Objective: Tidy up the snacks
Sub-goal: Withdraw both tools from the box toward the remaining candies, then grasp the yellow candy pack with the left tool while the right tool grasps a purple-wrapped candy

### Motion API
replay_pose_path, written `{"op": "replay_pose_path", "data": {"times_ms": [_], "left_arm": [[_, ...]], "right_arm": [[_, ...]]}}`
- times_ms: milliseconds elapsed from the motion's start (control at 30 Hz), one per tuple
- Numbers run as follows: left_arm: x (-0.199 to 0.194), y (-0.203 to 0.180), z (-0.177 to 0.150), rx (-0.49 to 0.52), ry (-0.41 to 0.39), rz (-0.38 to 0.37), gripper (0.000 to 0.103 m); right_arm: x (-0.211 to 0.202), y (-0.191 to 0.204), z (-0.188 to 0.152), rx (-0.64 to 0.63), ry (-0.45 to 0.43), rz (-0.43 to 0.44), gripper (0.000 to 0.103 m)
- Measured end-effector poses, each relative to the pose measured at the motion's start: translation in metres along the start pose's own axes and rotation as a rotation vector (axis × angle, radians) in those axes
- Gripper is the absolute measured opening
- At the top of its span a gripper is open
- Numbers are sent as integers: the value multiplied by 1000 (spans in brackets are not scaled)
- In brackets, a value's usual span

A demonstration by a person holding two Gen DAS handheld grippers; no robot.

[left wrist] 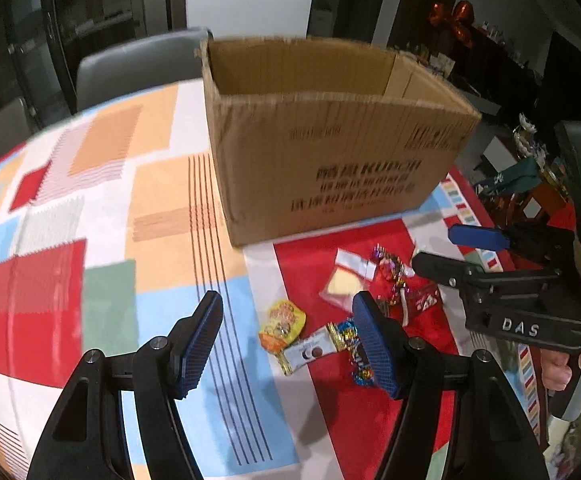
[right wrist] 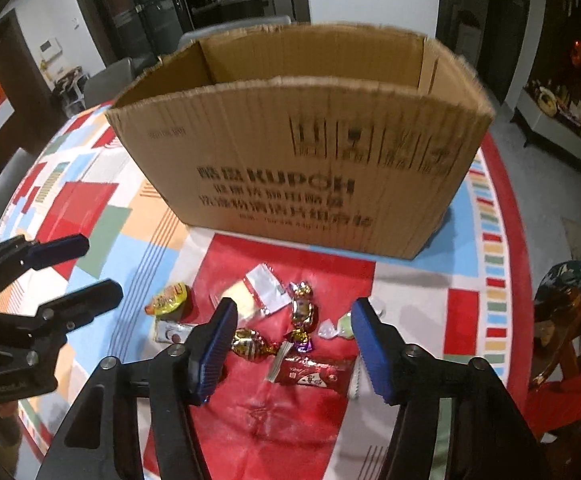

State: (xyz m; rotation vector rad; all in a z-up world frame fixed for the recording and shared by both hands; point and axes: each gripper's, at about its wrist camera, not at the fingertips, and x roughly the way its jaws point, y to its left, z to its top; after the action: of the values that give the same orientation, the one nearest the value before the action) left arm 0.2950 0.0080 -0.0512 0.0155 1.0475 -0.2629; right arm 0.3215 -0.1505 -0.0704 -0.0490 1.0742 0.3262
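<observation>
While both grippers were held above the patterned tablecloth (left wrist: 162, 216), an open cardboard box (left wrist: 330, 152) was seen standing behind a loose scatter of snacks. "KUPOH" was printed in dark letters on the box's near wall, with lines of Chinese characters beside and below it that were too blurred to be read; a row of handling symbols was stamped near its upper right corner. The left gripper (left wrist: 286, 346) was held with its blue-padded jaws apart and nothing between the pads; seen between them on the cloth were a yellow-orange packet (left wrist: 282, 324) and a white bar (left wrist: 310, 352), whose small print could not be made out. A blue-and-gold candy (left wrist: 350, 336) lay touching the white bar's end, partly hidden behind the right-hand finger. The right gripper (right wrist: 294, 346) was likewise parted and empty, above a gold candy (right wrist: 250, 346), a purple-and-gold candy (right wrist: 302, 312) and a red bar (right wrist: 314, 376) bearing white lettering that stayed illegible. A clear packet (right wrist: 258, 292) with a silver strip lay nearer the box, and a pale green candy (right wrist: 340, 326) lay just beside the right pad. "DAS" was read in white on the right gripper's body in the left view, where a hand (left wrist: 562, 364) was wrapped round its handle.
</observation>
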Motion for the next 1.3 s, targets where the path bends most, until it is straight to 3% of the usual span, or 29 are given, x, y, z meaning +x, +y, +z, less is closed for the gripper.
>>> {"op": "replay_pose_path", "data": {"times_ms": [400,567,800,867,1067,1300], "left_arm": [[43,4,-10,-20,143,-40,66],[60,6,-9,-33,187,-39,61],[73,9,-7,-41,205,-30,51],[75,11,-7,-48,205,-21,38],[76,10,-7,-48,208,-14,35],[77,11,-2,-73,199,-15,29]], "right_arm": [[36,-7,-5,43,89,10,45],[49,-13,-4,67,112,6,42],[59,-14,-2,70,127,2,37],[62,-12,0,68,129,2,36],[72,-2,7,66,137,11,31],[86,8,5,48,158,7,18]]}}
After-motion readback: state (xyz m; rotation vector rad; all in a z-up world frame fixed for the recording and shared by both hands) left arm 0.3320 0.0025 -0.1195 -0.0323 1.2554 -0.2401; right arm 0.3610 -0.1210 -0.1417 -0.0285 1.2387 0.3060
